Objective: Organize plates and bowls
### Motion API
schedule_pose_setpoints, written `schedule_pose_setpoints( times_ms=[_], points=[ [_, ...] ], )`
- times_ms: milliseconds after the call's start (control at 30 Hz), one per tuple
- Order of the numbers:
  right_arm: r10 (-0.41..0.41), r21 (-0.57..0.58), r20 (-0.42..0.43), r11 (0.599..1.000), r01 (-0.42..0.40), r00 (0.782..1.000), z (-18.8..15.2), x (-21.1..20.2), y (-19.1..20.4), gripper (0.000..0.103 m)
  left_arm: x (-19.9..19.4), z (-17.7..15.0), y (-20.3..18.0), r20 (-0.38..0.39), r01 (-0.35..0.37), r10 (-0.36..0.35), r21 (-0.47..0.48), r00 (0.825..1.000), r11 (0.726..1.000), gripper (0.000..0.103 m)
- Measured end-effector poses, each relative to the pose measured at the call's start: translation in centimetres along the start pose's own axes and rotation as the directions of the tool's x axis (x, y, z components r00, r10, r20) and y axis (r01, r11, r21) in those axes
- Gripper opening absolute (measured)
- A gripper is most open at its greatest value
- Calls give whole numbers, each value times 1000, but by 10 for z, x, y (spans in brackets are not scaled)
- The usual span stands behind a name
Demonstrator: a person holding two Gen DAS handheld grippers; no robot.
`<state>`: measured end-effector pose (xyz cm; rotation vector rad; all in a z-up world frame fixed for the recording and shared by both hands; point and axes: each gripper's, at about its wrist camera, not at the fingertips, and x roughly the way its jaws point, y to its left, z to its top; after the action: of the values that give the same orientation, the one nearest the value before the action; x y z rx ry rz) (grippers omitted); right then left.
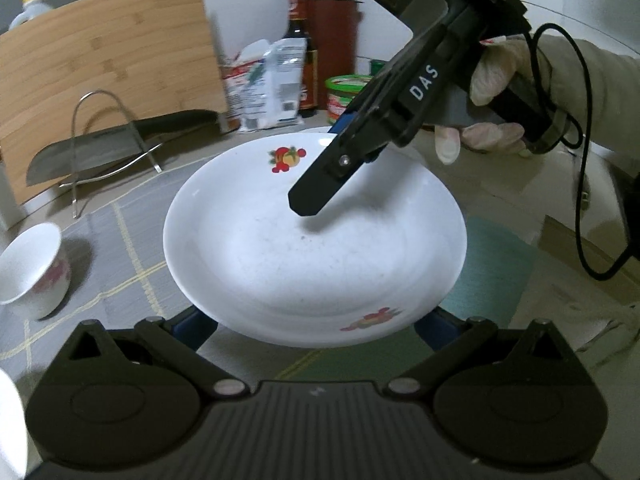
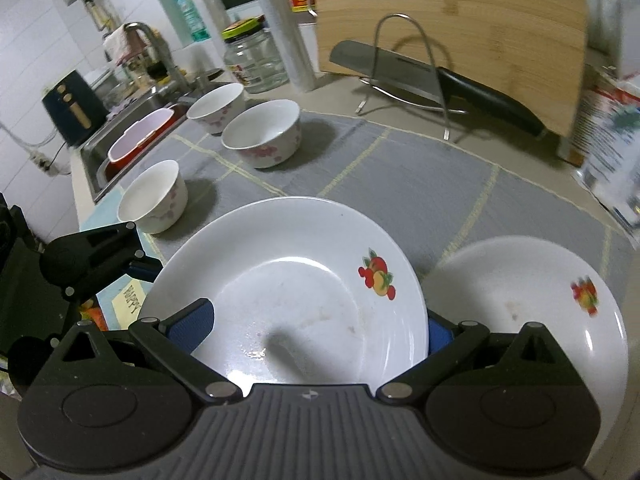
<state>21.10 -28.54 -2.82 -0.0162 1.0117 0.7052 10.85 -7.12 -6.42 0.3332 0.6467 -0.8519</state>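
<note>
1. Three white bowls [image 2: 262, 132] stand at the left of the grey mat [image 2: 420, 184] on the counter [image 2: 332, 96].
2. The left claw [image 1: 316, 320] is spread wide, its fingers at either side of a white plate [image 1: 312, 240] and mostly hidden beneath its rim.
3. The right claw [image 2: 316, 328] is closed on that plate, one finger above the rim, one below.
4. A second plate [image 2: 520, 300] lies just right of it, on the mat.
</note>
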Motion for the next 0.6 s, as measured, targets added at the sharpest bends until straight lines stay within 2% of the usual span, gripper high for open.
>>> schedule_pose_setpoints(
  times_ms=[367,600],
  points=[
    [-98,112,31,989,94,995,-31,-28,-9,103,9,12,-12,7,113,-114,96,993,989,103],
    [-133,139,45,982,126,990,-42,-45,-21,103,22,24,-18,10,146,-148,133,989,980,103]
  ],
)
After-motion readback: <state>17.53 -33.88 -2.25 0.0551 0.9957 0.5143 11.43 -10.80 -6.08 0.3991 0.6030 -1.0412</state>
